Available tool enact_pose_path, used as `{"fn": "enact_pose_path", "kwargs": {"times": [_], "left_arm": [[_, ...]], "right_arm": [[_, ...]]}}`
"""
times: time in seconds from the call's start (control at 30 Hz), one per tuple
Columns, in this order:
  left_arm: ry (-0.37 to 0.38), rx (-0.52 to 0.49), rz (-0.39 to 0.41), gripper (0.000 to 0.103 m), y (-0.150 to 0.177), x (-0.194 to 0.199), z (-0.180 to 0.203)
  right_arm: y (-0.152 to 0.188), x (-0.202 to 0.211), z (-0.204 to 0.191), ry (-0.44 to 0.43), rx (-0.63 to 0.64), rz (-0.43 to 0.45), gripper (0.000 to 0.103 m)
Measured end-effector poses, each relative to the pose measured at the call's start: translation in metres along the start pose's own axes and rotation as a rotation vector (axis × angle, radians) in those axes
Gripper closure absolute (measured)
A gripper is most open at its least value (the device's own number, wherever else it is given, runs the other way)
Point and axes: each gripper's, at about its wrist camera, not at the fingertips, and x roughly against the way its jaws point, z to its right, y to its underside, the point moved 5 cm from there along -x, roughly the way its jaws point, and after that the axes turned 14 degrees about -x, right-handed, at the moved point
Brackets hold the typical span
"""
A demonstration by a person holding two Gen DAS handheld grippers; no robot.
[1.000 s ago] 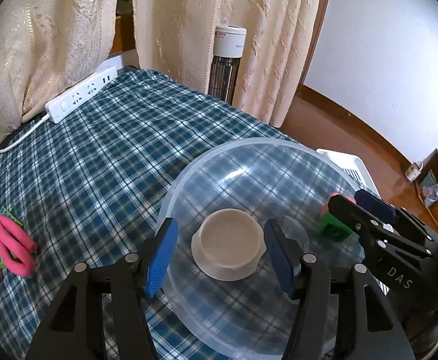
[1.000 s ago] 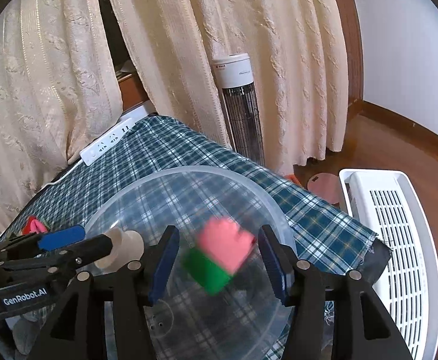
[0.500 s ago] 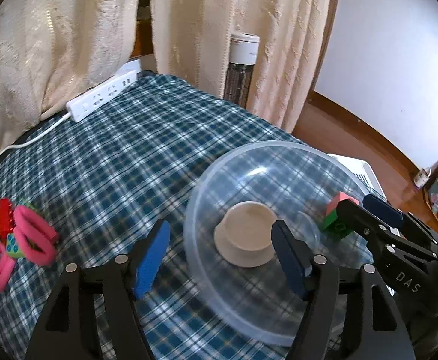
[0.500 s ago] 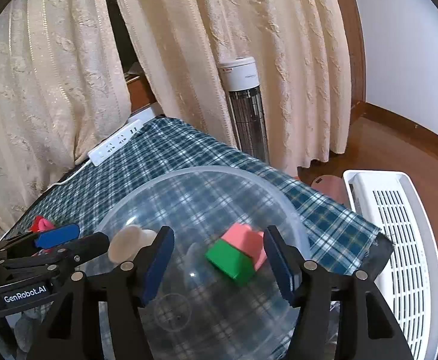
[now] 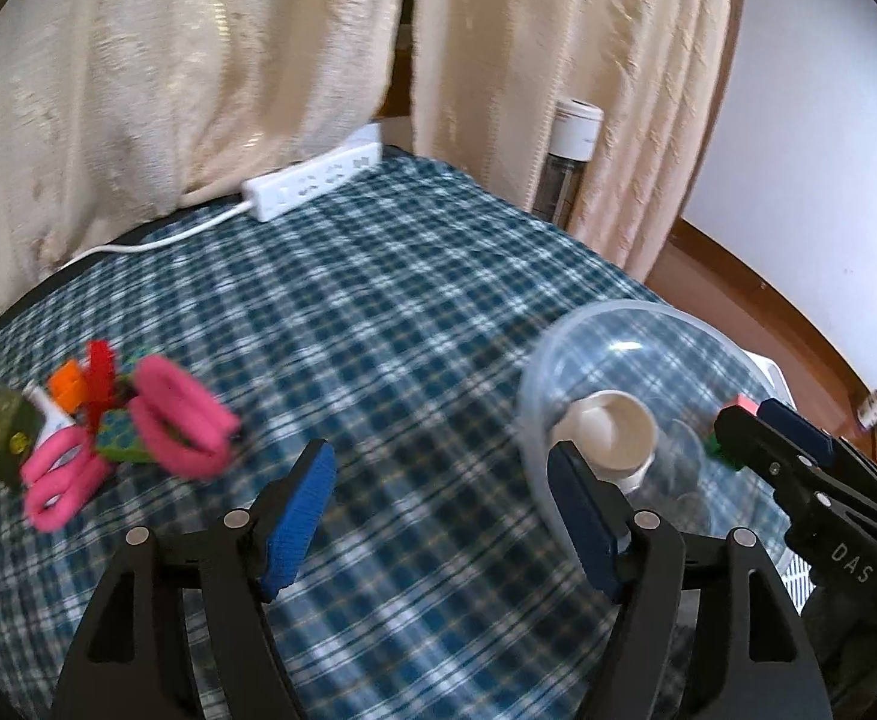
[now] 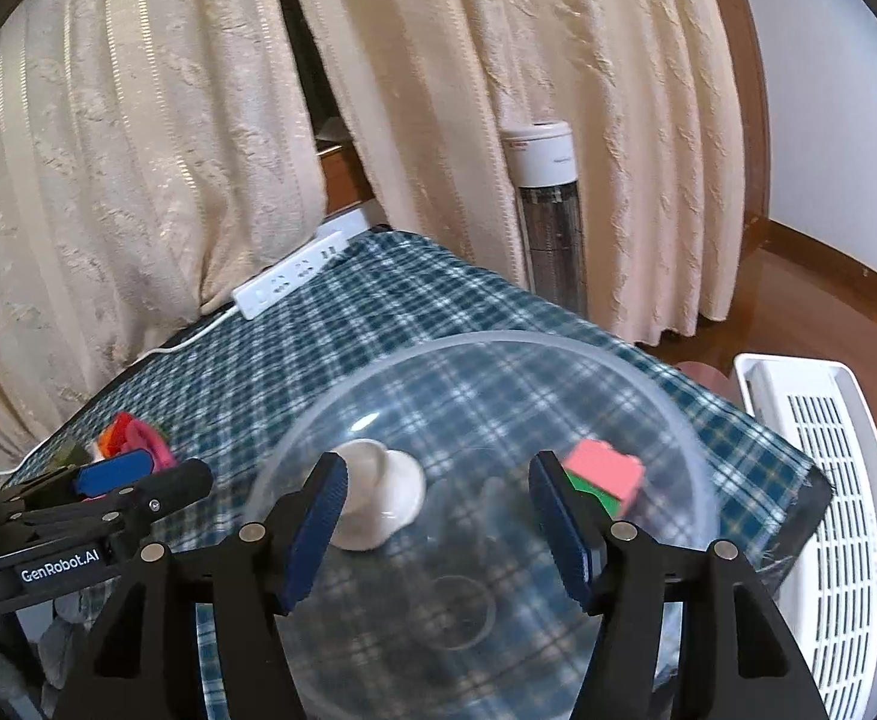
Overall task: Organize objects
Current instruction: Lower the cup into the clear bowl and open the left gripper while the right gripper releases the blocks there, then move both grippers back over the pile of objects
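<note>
A clear plastic bowl [image 6: 666, 396] sits on the plaid tablecloth [image 5: 378, 312] at its right end. Inside lie a small white cup [image 6: 378, 498] and a pink and green block [image 6: 603, 474]. The bowl [image 5: 558, 348], the cup [image 5: 612, 432] and a sliver of the block [image 5: 738, 405] also show in the left wrist view. My right gripper [image 6: 438, 516] is open and empty over the bowl. My left gripper [image 5: 444, 516] is open and empty over bare cloth, left of the bowl. A pile of small items lies at the left: pink hair ties [image 5: 180, 414], pink scissors [image 5: 60, 486], an orange piece [image 5: 69, 387].
A white power strip [image 5: 312, 180] with its cord lies at the table's far edge, against cream curtains [image 5: 198, 60]. A tower heater [image 6: 549, 210] stands behind the table. A white ventilated appliance [image 6: 822, 468] sits on the floor to the right.
My left gripper has swung left, away from the bowl, toward the pile of small items. The pink and green block has dropped from my right gripper and settled in the bowl.
</note>
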Motion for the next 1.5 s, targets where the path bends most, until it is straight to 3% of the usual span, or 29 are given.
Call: {"fn": "enact_pose_path", "kwargs": {"times": [0.67,1.5], "left_arm": [[-0.124,0.189,0.010,0.029,0.059,0.047,-0.106],[-0.170,0.262,-0.011,0.029,0.090,0.057,-0.162]], "right_arm": [[0.039,-0.008,-0.111,-0.114,0.160,-0.053,0.036],[0.084,-0.046,-0.170,-0.136,0.243,-0.181,0.034]]}}
